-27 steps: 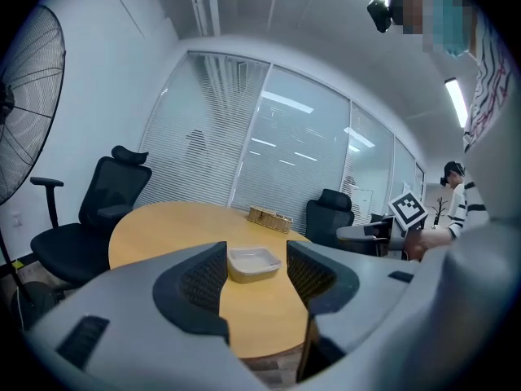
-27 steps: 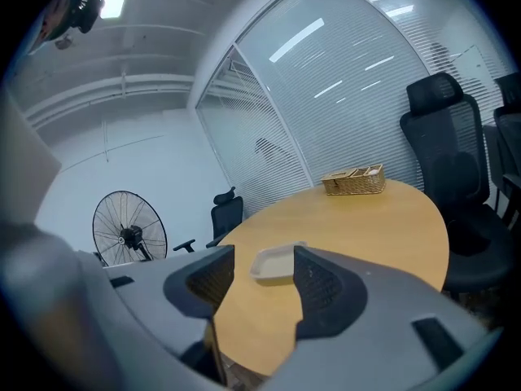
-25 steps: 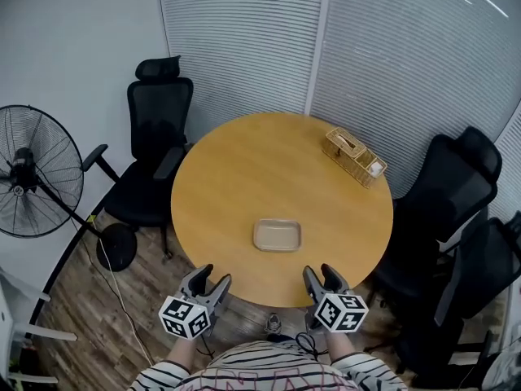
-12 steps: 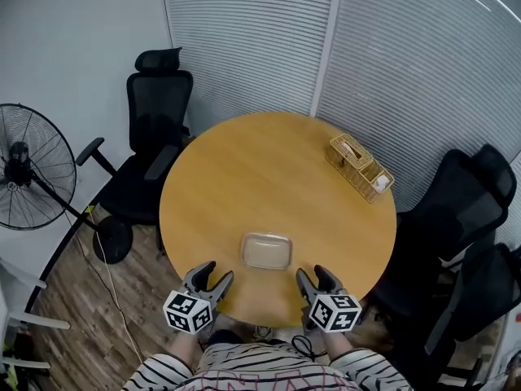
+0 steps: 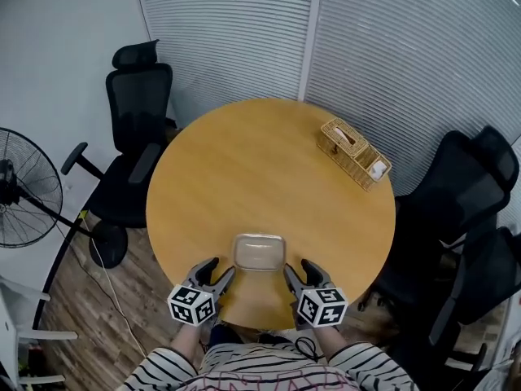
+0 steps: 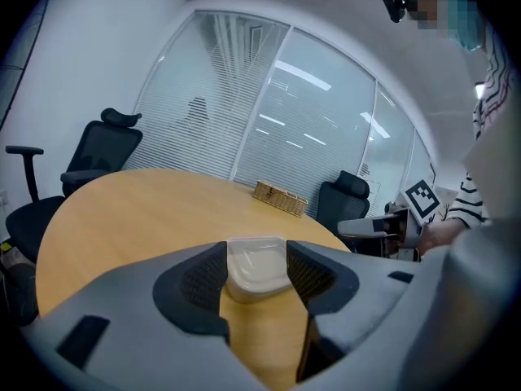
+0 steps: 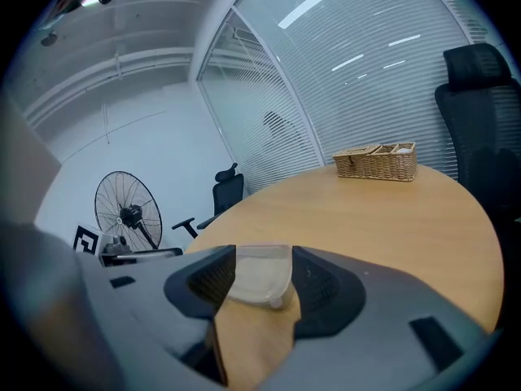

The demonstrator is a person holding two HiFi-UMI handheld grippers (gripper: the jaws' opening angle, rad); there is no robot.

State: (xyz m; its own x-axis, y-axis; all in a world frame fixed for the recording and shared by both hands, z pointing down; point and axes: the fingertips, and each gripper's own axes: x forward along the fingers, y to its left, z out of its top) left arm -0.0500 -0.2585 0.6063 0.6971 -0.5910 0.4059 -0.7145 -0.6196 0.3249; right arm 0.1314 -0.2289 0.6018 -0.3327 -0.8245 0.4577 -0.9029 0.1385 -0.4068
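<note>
The shallow plastic tray (image 5: 259, 252) sat at the table's (image 5: 244, 169) near edge. The left hand-held gripper (image 5: 216, 272) and right hand-held gripper (image 5: 299, 269) hung just beside the tray's near corners. Both were released, jaws apart and empty, seemingly sighted on it. A wicker basket (image 5: 353, 153) stood well beyond the tray.

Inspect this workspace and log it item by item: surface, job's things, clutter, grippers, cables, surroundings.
surface: round wooden table, wood top.
job's things: shallow pale tray, flat near the table's near edge.
clutter: wicker basket by the far right rim.
grippers: left gripper and right gripper, both open, flanking the tray; contact unclear.
cables: thin cable on the floor by the fan.
surroundings: black office chairs, glass wall with blinds.
</note>
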